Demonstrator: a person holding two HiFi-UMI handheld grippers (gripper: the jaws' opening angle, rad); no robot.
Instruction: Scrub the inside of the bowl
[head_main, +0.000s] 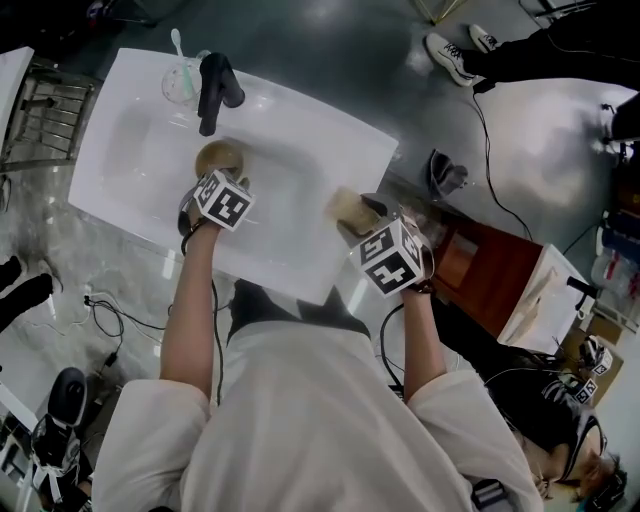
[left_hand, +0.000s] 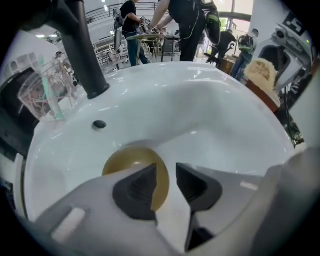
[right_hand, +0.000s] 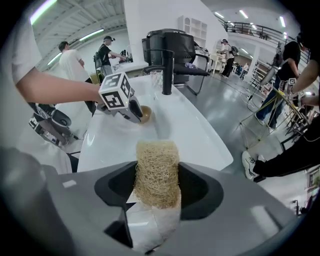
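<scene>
A brown bowl (head_main: 219, 157) sits in the white sink (head_main: 300, 150) below the faucet. My left gripper (head_main: 205, 180) hovers at the bowl's near rim. In the left gripper view the bowl (left_hand: 131, 165) lies just beyond the left gripper (left_hand: 166, 174), whose jaws stand open, with a gap between the pads and nothing pressed. My right gripper (head_main: 355, 218) is over the sink's right edge, shut on a tan loofah sponge (head_main: 346, 204). In the right gripper view the sponge (right_hand: 156, 172) is squeezed between both pads of the right gripper (right_hand: 157, 184), and the bowl (right_hand: 145, 114) shows farther off.
A black faucet (head_main: 212, 88) rises at the sink's back, with a clear cup (head_main: 182, 80) holding a toothbrush beside it. A metal rack (head_main: 40, 110) stands to the left and a red-brown cabinet (head_main: 490, 270) to the right. Cables lie on the floor. People stand in the background.
</scene>
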